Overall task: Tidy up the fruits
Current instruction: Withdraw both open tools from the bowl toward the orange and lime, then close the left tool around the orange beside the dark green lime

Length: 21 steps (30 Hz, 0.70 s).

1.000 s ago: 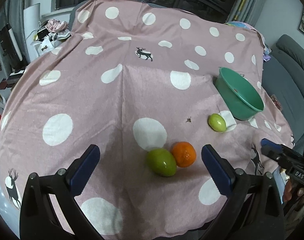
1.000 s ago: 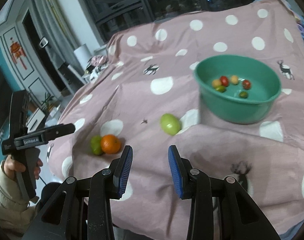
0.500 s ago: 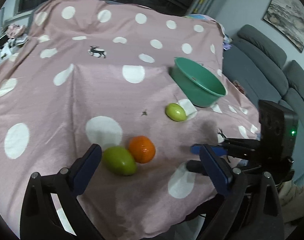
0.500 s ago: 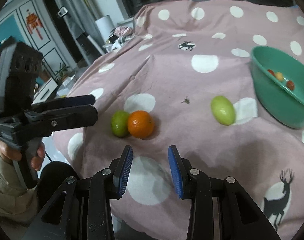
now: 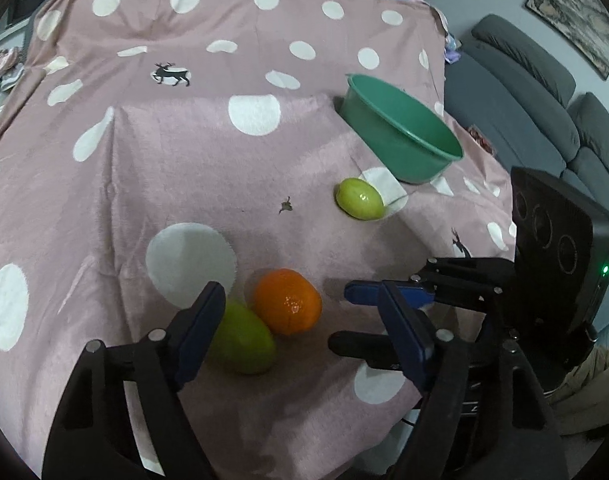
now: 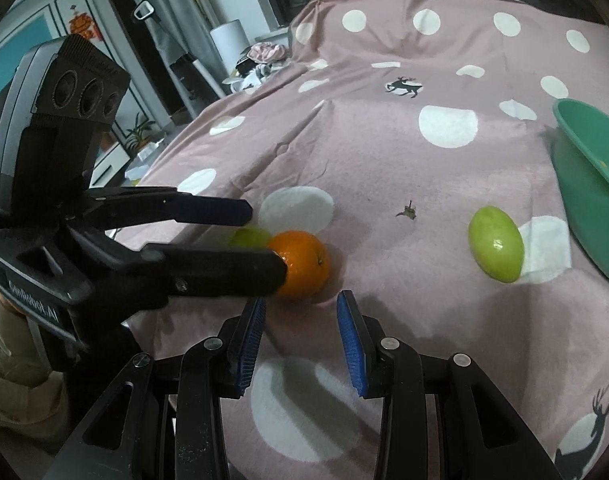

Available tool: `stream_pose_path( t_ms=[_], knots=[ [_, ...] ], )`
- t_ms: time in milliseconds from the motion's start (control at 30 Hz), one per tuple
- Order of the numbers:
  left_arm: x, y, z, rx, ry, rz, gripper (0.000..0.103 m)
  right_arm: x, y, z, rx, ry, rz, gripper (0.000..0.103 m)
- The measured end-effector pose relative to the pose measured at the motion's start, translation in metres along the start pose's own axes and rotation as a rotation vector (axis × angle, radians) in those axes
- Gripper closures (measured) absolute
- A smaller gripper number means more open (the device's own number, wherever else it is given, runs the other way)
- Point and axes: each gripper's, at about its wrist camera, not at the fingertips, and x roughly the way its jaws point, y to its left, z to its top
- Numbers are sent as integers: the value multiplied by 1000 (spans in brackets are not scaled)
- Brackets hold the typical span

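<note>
The left hand-held gripper [image 5: 304, 328] is closing its blue-padded jaws around a round orange citrus fruit [image 5: 287, 301] and the glossy green oval fruit [image 5: 242, 342] touching it, pads not yet pressing. The right hand-held gripper [image 6: 302, 332] hovers just right of them, half spread, holding nothing. Farther right on the pink polka-dot cloth [image 5: 184, 152] covering the worktop, a paler green fruit [image 5: 359, 199] lies just beside a green plastic bowl [image 5: 400, 140].

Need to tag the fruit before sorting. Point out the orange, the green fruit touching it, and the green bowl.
orange [image 5: 287, 301], left wrist view, middle of its skin.
green fruit touching it [image 5: 246, 340], left wrist view, its upper side.
green bowl [image 5: 388, 138], left wrist view, outer wall.
</note>
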Motion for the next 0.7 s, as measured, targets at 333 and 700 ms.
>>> stream_pose_path(
  t_ms=[333,700],
  knots=[
    [25,0,17,59,152,2,41,8,-4,3,4,8,23,66],
    [40,-1,24,130,276,23,59,19,-1,9,-8,37,54,63]
  ],
)
